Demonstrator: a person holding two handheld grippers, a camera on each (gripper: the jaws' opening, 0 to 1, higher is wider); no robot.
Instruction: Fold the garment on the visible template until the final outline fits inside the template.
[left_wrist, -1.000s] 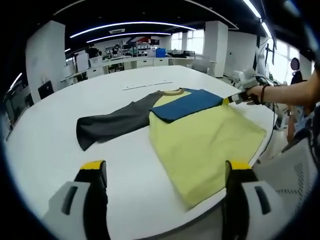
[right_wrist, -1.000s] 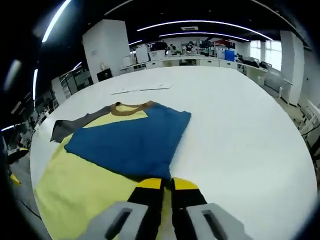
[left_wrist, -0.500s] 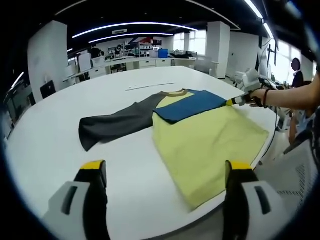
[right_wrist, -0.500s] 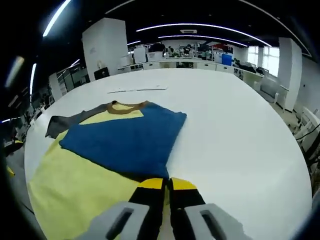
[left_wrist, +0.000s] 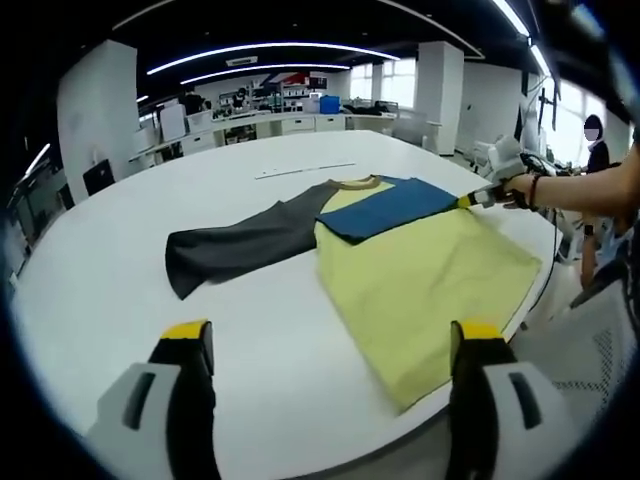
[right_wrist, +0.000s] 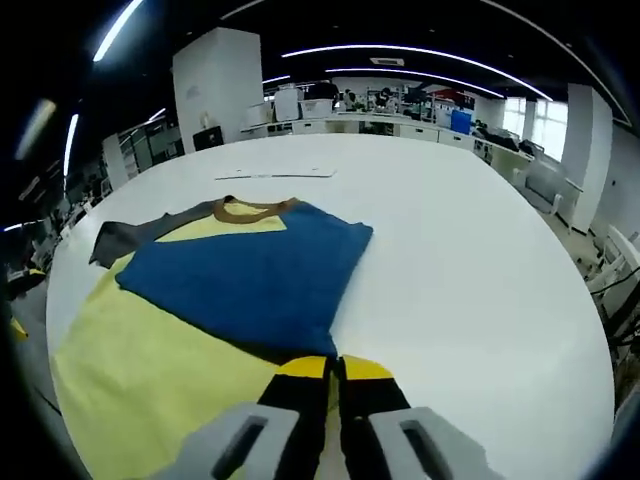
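On the white table (left_wrist: 120, 260) — yellow garment (left_wrist: 430, 285), blue sleeve (right_wrist: 250, 280) in right gripper (right_wrist: 335, 368) jaws

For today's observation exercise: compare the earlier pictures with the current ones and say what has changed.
Hardly anything: the views shifted a little with the hands. The right tongs stay shut on the blue sleeve, folded over the yellow shirt; the left tongs stay open above the table; the grey sleeve stays spread.
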